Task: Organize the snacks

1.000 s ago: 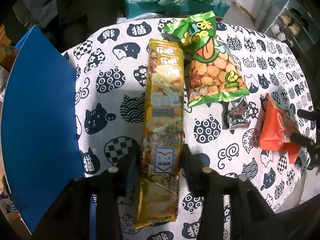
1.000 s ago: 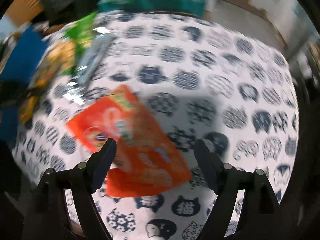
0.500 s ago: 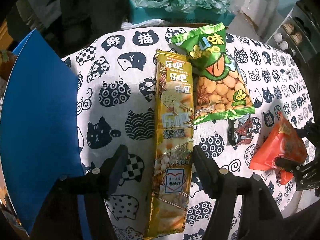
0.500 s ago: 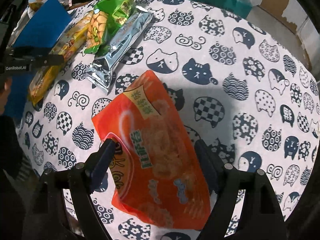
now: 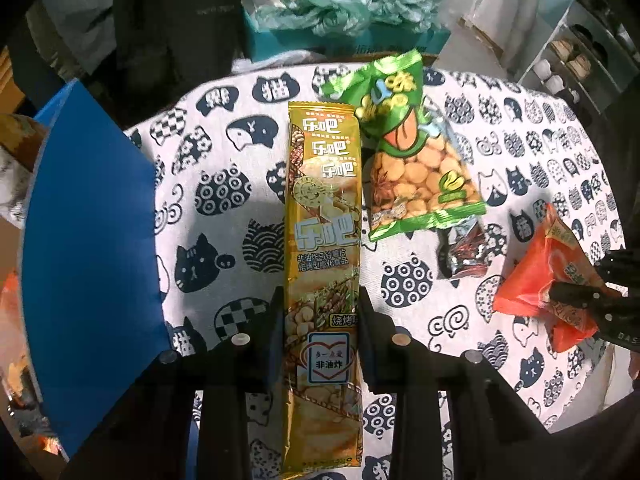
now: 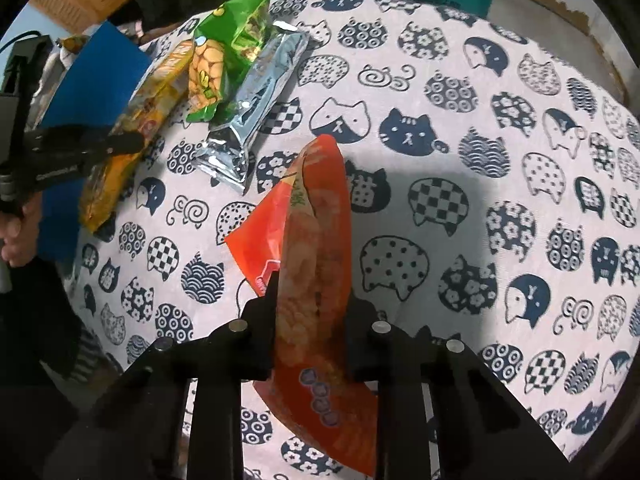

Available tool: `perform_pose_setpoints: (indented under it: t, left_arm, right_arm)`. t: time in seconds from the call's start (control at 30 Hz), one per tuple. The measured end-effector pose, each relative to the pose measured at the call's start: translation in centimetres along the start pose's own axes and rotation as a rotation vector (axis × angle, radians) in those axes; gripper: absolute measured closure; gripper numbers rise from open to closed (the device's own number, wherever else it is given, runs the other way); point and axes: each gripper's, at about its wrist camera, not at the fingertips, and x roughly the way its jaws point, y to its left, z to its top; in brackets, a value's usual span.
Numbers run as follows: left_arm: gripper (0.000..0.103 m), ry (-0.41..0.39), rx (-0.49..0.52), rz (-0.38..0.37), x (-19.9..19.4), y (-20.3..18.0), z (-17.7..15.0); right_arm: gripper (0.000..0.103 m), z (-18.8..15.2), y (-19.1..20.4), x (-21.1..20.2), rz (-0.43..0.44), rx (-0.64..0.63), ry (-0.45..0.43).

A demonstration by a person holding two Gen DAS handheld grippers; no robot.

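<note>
Two handheld tools close on snack packets at once over a tabletop (image 5: 224, 208) covered in a cat-print cloth. The left tool (image 5: 319, 320) has its fingers pressed against both long edges of a tall yellow crisp packet (image 5: 324, 216), which lies flat and lengthwise, its far end just beside a green bag of broad beans (image 5: 416, 168). The right tool (image 6: 310, 304) pinches an orange snack bag (image 6: 316, 240), folding it into a ridge that stands up off the cloth while the bag's lower corner appears to rest on the tabletop. A silver foil packet (image 6: 256, 104) lies between the orange bag and the green bag, partly tucked under the latter, and a blue container (image 5: 92, 264) sits at the left edge, the likely destination for the sorted snacks. The chief risk appears to be the grip itself: both packets are air-filled, slippery film, and a squeeze across the pillow rather than the seam could let either one squirt out as it is lifted, or crush the crisps inside. The yellow packet is held near one end, so its long free length would probably droop and could drag the green bag out of place. The orange bag, already buckled, may twist in the right tool and fall short of wherever it is bound.
</note>
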Motion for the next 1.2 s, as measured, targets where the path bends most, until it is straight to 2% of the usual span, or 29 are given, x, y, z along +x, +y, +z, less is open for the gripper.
perform_pose_setpoints:
  t: [0.47,0.9,1.2]
  left_arm:
    - [0.072,-0.099,-0.009,-0.005,-5.5,0.9,-1.3]
    - [0.072,-0.23,-0.02,0.019,-12.2,1.8,-2.6]
    - [0.072,-0.296,-0.037,0.073,-15.7,3.2,-3.7]
  right_arm:
    - [0.084,0.3,0.1,-5.8,-0.128,0.078,-0.17]
    - [0.084,1.6,3.4,-12.4,-0.13,0.116,-0.365]
    - [0.084,2.1,5.8,-14.9,-0.096,0.109,-0.429]
